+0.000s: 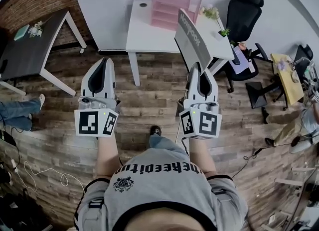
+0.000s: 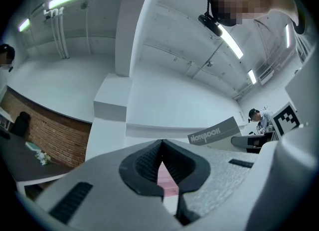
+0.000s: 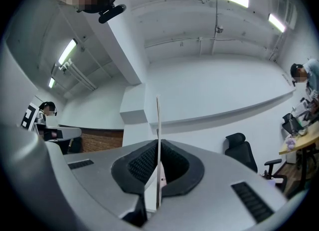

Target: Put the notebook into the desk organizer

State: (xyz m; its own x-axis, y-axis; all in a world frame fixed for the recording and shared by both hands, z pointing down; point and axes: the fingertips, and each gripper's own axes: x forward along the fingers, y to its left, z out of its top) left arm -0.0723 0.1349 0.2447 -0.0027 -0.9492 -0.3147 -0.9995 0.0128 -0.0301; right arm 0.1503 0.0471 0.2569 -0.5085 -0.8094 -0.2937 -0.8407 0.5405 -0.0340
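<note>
- Far left: one dark table [image 1: 35, 51], with one small plant [image 1: 35, 28] on it; no part in the task.
- Near left: one left gripper [image 1: 105, 60], pads pressed together with nothing between them; only pink of the organizer visible through the gap below the tips in the left gripper view. Idle, level with its partner.
- Far centre: one white desk [image 1: 137, 31], and on its far part one pink translucent desk organizer [image 1: 177, 3], apparently tiered, with nothing seen inside from here.
- Centre right: one right gripper [image 1: 195, 65], clamped on the near edge of one grey notebook [image 1: 192, 38]. Notebook held up on edge, cover lettering toward the left, and edge-on as a thin line between the pads in the right gripper view.
- Step in hand, by judgement: carrying the notebook toward the desk. Grasp done, notebook in the air on the near side of the desk, well apart from the organizer, insertion not yet begun.
- Next move, by judgement: closing the gap to the far part of the desk, then turning the notebook to match an open compartment, sliding it in leading edge first, and only then parting the right jaws. Layout of the compartments hard to tell from this far off.
- Right part of the desk: two small potted plants [image 1: 212, 12], near the likely path, so worth a clear berth.
- Far right: one black office chair [image 1: 244, 8] just beside the desk.
</note>
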